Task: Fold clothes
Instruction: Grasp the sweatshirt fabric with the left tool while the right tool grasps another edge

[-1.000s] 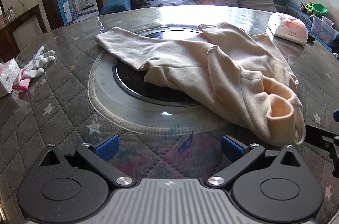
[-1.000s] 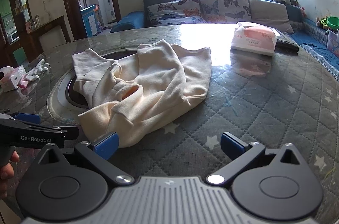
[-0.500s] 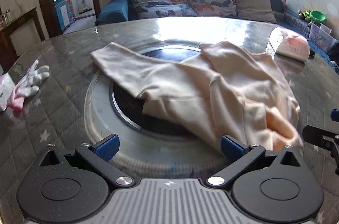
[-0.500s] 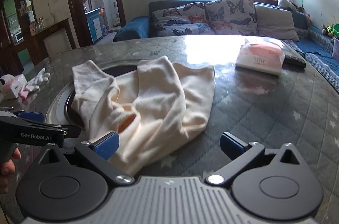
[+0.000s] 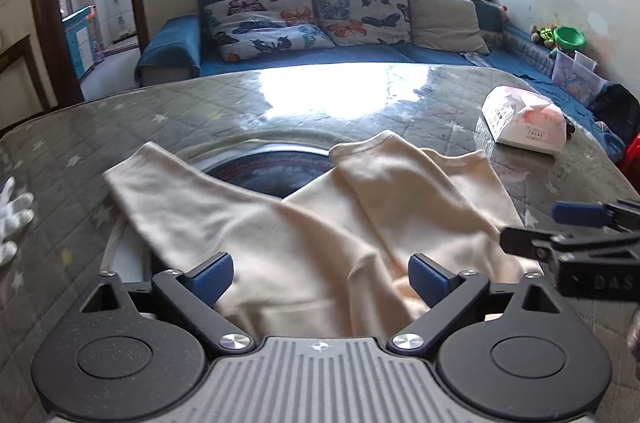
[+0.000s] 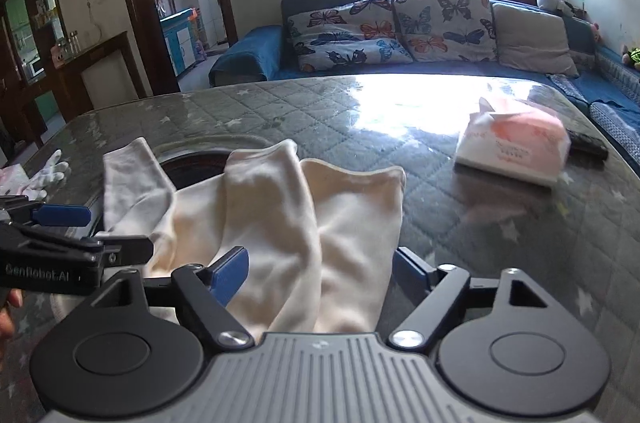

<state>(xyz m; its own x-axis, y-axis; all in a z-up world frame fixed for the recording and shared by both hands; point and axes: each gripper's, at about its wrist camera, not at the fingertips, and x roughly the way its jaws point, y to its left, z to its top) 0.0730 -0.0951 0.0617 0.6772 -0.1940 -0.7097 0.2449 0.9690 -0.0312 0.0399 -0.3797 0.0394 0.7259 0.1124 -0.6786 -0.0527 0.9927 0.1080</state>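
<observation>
A cream garment [image 5: 320,223] lies crumpled on the quilted table [image 5: 200,111], partly over a dark round inset [image 5: 272,171]. My left gripper [image 5: 320,279] is low over its near edge. The jaws are closing with cloth lying between them, and the pads are not visibly pressing. In the right wrist view, the garment [image 6: 280,215] also lies between the closing jaws of my right gripper [image 6: 320,273], near its right hem. Each gripper shows in the other's view: the right gripper [image 5: 536,227] at the right, the left gripper [image 6: 108,231] at the left.
A pink and white tissue pack [image 6: 516,151] sits at the table's [image 6: 440,223] far right, with a dark remote [image 6: 588,143] behind it. A white glove [image 6: 48,175] lies at the left edge. A blue sofa [image 5: 400,55] with cushions stands beyond the table.
Both grippers have moved forward over the garment, so its near edge now lies between their jaws. Both pairs of jaws have narrowed, the right more than the left.
</observation>
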